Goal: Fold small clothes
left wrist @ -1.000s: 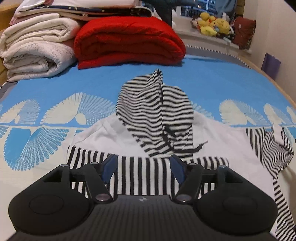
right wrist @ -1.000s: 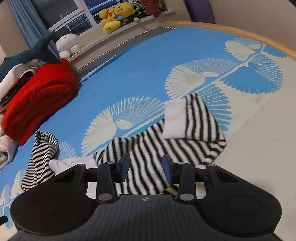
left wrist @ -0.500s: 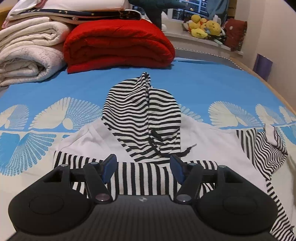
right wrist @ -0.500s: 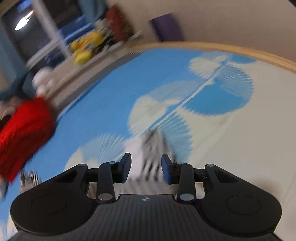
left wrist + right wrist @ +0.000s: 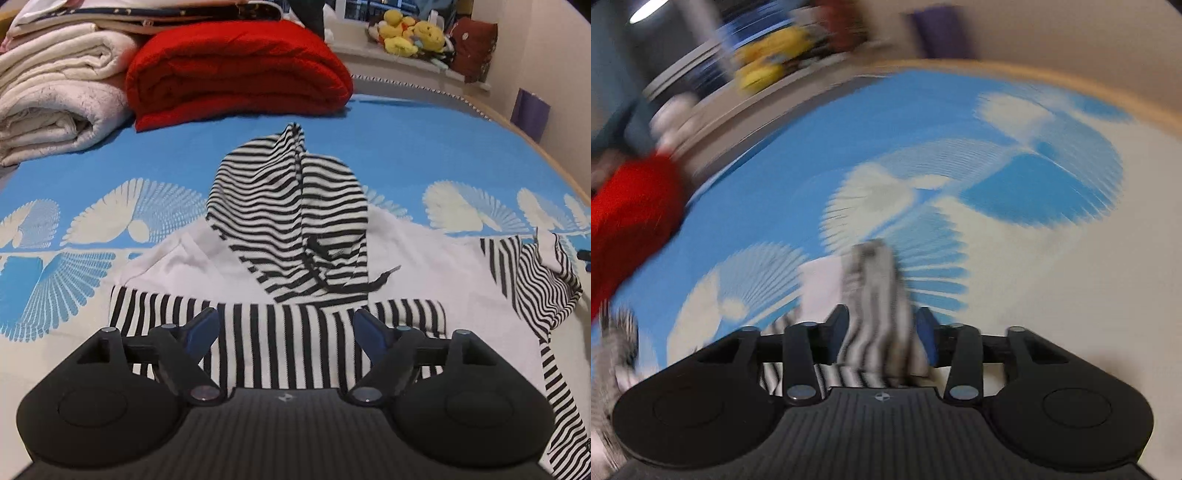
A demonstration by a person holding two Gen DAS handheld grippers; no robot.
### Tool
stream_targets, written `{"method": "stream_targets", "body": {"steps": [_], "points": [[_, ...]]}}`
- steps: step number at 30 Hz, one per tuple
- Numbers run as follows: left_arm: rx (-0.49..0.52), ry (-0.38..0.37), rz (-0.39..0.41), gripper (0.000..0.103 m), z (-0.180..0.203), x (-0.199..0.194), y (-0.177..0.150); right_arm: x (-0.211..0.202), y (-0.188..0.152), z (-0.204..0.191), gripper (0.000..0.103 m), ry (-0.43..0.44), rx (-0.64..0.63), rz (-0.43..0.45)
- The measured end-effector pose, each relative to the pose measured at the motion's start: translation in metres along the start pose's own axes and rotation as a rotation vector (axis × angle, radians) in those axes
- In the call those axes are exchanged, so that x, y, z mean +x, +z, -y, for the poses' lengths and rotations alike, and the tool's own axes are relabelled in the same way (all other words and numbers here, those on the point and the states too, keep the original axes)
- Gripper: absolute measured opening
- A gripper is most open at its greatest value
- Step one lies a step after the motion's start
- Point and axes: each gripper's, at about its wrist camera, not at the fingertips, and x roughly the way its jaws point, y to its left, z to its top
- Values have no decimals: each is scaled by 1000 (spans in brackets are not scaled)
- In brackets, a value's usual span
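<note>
A small hoodie lies flat on the blue-and-cream bedspread (image 5: 424,140), with a white body, a black-and-white striped hood (image 5: 291,221) and striped sleeves. One sleeve (image 5: 277,332) is folded across the chest. My left gripper (image 5: 285,317) hovers just above it, its jaws opening with nothing gripped. The other sleeve (image 5: 535,280) trails off to the right. In the blurred right wrist view, that sleeve's end (image 5: 875,280) stands bunched between the fingers of my right gripper (image 5: 882,325). Those jaws are opening too, and the pads do not clearly press on the cloth.
A folded red blanket (image 5: 236,70) and rolled white blankets (image 5: 55,92) are stacked at the far side of the bed. Plush toys (image 5: 410,33) sit on the window ledge. The bed's wooden edge (image 5: 554,166) curves along the right, with a purple object (image 5: 530,110) beyond it.
The left jaws have widened, and the hand has hardly moved. My right gripper has swept along the outstretched sleeve towards its end and lower. Its jaws have widened, and the cloth now stands between them.
</note>
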Motion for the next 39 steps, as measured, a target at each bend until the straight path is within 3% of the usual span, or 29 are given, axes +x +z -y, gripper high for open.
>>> {"method": "stream_targets", "body": {"steps": [4, 12, 13, 14, 16, 21, 23, 25, 28, 30, 31, 32, 33, 36, 37, 39], "points": [[-12, -5, -17, 84, -5, 1, 0, 15, -6, -39, 52, -7, -196, -18], [-24, 21, -21, 84, -24, -5, 1, 44, -30, -68, 51, -139, -406, -107], [-30, 25, -20, 84, -28, -6, 1, 47, -31, -69, 48, -142, -405, -115], [-35, 28, -19, 84, -31, -7, 1, 48, -31, -68, 29, -143, -405, -118], [-48, 36, -19, 84, -39, -9, 1, 48, -29, -69, 14, -157, -406, -109], [-84, 51, -10, 84, -55, -15, 5, 24, -12, -77, 11, -131, -304, -36], [-114, 60, -5, 84, -63, -18, 9, -2, 0, -98, 10, -61, -267, 6], [-159, 64, 4, 84, -74, -23, 12, -38, 6, -135, 10, 74, -265, 54], [-228, 85, 21, 84, -92, -30, 15, -96, -8, -211, 11, 337, -304, 108], [-268, 100, 29, 84, -104, -35, 16, -123, -31, -258, 13, 506, -316, 100], [-287, 105, 30, 84, -109, -37, 17, -132, -48, -282, 18, 589, -329, 73], [-312, 108, 31, 84, -115, -38, 17, -136, -63, -300, 34, 649, -336, 31], [-329, 107, 31, 84, -120, -40, 17, -136, -80, -316, 42, 705, -338, -46], [-370, 89, 15, 84, -131, -43, 14, -131, -115, -330, 45, 742, -297, -237], [-373, 83, 10, 84, -133, -43, 13, -132, -118, -327, 45, 744, -295, -266], [-373, 64, 3, 83, -133, -43, 10, -137, -113, -319, 46, 714, -309, -242]]}}
